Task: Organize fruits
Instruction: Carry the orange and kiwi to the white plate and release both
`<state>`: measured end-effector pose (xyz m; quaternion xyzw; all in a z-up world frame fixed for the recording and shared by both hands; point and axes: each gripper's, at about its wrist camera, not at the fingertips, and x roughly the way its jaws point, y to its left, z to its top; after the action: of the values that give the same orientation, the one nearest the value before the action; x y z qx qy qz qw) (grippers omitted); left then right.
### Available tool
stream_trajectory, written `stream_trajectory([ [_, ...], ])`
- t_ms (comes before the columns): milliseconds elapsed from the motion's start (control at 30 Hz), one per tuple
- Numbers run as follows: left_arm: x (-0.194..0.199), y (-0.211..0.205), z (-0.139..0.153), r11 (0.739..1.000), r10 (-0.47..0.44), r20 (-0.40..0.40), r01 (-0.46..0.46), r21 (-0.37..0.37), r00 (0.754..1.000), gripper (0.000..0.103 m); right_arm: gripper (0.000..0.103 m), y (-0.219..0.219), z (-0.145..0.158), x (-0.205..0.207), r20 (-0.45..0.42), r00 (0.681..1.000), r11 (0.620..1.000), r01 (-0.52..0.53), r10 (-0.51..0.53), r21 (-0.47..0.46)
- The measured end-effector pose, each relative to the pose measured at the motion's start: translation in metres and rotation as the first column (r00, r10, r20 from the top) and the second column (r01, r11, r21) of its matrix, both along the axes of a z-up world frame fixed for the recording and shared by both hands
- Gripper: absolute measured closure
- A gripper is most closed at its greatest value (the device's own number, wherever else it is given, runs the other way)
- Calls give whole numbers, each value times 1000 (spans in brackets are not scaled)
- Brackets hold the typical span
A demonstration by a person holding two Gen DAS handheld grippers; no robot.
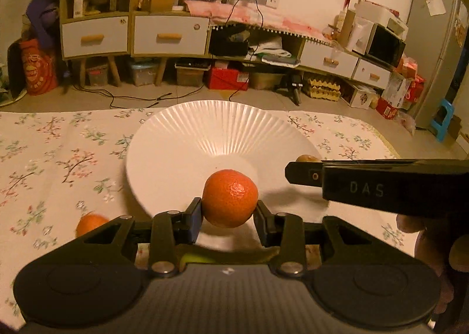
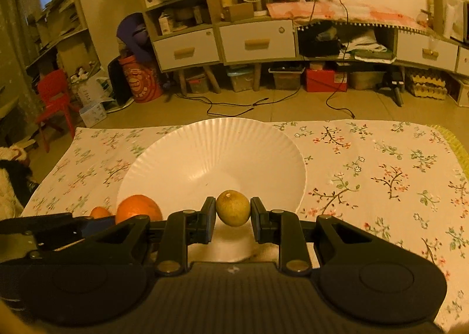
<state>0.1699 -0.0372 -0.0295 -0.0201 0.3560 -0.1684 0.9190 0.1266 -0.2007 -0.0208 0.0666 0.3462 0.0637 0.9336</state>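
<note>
The left gripper pinches an orange tangerine and the right gripper clamps a small yellow-green fruit, both over the near edge of a white ribbed plate on the floral tablecloth.

Left gripper clamped, right gripper clamped, side by side.

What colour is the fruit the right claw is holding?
Yellowish-green; the small round fruit shows best in the right wrist view.
</note>
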Motion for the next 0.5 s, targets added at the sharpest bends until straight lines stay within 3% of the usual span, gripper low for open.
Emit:
stream_trajectory([
  [333, 35, -16, -8, 997, -34, -23, 36, 75, 999, 68, 81, 0, -8, 28, -33, 999, 1000, 15, -15, -18],
  [500, 42, -14, -8, 998, -27, -35, 29, 62, 999, 68, 81, -1, -10, 38, -49, 998, 999, 36, -36, -19],
])
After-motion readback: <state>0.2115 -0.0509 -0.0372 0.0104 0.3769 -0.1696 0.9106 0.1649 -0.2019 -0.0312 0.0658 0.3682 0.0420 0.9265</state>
